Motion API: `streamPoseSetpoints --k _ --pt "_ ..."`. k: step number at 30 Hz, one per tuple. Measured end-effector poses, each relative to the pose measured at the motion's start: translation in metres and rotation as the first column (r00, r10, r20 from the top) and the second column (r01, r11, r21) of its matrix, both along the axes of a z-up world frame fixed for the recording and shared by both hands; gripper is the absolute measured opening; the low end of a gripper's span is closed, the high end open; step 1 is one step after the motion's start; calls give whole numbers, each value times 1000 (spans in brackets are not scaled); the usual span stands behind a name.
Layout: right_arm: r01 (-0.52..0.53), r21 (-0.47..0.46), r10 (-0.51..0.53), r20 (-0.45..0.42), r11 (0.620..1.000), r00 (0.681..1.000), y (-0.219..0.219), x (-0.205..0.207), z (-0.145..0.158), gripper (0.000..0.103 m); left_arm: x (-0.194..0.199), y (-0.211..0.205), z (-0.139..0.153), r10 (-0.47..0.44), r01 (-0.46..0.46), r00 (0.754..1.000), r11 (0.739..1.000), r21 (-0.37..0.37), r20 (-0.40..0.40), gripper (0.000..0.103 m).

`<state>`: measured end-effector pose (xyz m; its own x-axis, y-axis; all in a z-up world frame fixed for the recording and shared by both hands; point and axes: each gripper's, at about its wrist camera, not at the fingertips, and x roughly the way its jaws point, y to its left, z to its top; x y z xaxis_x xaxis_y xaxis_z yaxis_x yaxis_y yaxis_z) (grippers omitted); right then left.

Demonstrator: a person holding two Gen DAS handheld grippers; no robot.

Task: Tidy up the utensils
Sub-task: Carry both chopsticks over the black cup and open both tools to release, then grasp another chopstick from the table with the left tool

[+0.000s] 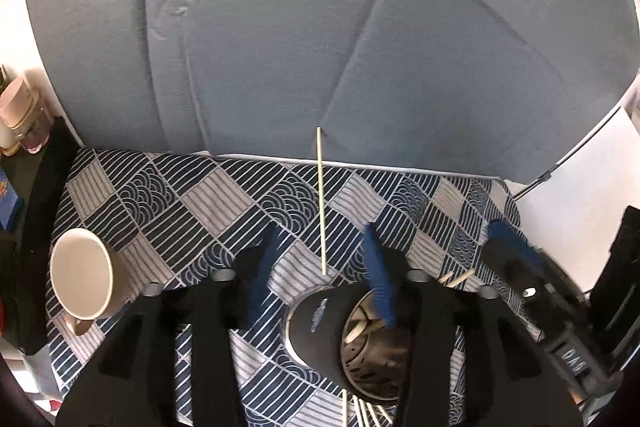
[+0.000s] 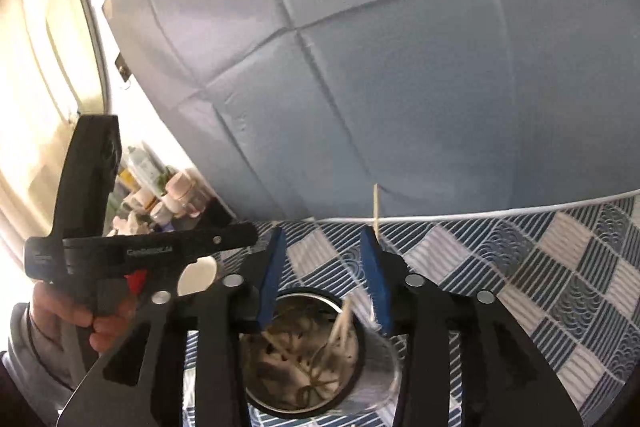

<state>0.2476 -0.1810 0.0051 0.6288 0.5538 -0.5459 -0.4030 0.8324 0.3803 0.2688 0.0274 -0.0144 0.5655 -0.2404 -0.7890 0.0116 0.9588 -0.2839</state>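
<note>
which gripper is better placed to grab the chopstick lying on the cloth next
Left. The left gripper is open with the loose chopstick lying straight ahead between its fingers. The right gripper hangs over the metal holder, off to the side.

light: bright daylight, left | glare: window (image 2: 60,67) blown out | blur: chopstick (image 2: 376,211), perhaps motion | edges: fisheye-warped

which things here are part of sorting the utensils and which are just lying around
Job: metal utensil holder; chopstick standing upright; chopsticks on the cloth.
Lying about: beige mug on its side; bottles beside the table.
</note>
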Motion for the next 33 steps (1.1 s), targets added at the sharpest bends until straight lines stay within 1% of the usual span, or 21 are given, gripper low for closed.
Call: streamPoseSetpoints --k 1,2,3,4,6,7,8,9,11,16,20,24,29,33 --pt "12 -2 -12 2 1000 1000 -3 -1 1 48 0 1 0 3 -3 1000 1000 0 0 58" --pt "24 0 -24 6 1000 1000 -8 -1 2 49 0 2 0 11 -11 1000 1000 -1 1 63" --pt "33 4 -33 7 999 999 -12 0 3 51 1 4 0 19 -19 1000 1000 -2 1 67" --pt "44 1 -44 4 999 999 -16 0 3 56 2 6 -1 26 -26 1000 1000 -3 0 68" --pt "74 -13 -74 -2 997 997 -24 3 2 60 5 10 -3 39 -39 999 999 -1 -9 76" --pt "84 -12 -84 -9 996 996 -28 4 1 63 8 13 -5 46 -46 999 999 -3 -15 76" --pt "94 -7 -94 -23 996 995 -33 6 -1 65 10 15 -7 49 -49 999 999 -6 -20 76" --pt "104 -6 -104 -45 995 994 -38 9 -5 66 13 17 -10 54 -54 998 999 -9 -30 80" --pt "128 -17 -129 -80 992 988 -45 13 -13 68 19 20 -16 64 -65 997 998 -3 -47 83" --pt "187 -58 -194 -182 981 964 -63 30 -47 71 37 27 -41 72 -69 993 997 34 -96 85" --pt "212 -117 -236 -261 970 936 -70 44 -76 73 54 32 -65 75 -71 986 997 38 -146 86" --pt "222 -162 -264 -322 961 909 -71 59 -105 73 75 31 -91 54 -46 979 998 45 -196 86" --pt "203 -220 -271 -349 954 897 -68 72 -131 73 100 24 -117 23 -13 971 999 44 -238 86" --pt "186 -261 -275 -362 947 891 -66 82 -150 73 118 13 -132 -18 25 967 999 21 -254 86"
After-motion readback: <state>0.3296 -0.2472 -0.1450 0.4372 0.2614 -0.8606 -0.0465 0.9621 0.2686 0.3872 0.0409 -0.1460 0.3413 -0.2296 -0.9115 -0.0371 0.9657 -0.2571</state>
